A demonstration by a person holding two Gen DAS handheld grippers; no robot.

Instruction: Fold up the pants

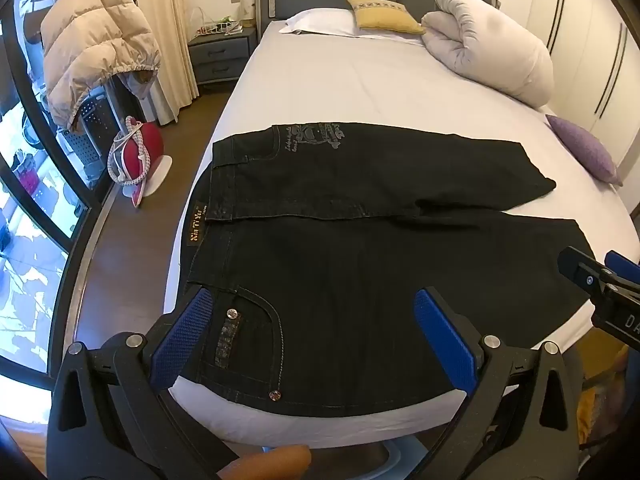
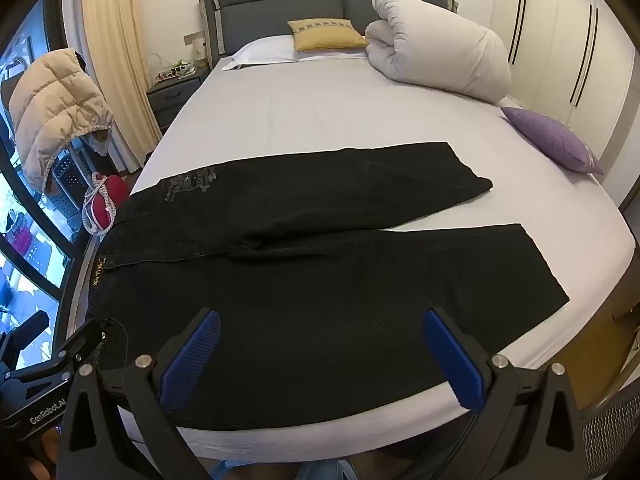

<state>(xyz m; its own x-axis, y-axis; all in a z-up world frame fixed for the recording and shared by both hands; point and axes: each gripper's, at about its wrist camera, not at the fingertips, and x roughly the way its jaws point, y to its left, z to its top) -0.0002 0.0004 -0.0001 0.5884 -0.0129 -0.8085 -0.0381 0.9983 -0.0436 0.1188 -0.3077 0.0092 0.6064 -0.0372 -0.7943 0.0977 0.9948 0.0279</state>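
Two grippers hang wide apart and empty above the pants [image 1: 360,248]: the left gripper [image 1: 316,336] over the waist pocket, the right gripper [image 2: 320,356] over the near leg. The pants lie flat on the bed [image 1: 360,80], legs spread.

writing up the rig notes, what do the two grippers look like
Both match: the left gripper and right gripper have black plastic frames with silver bolts, and jaws lined with blue textured pads. White "GenRobot.AI" lettering marks the left one's body.
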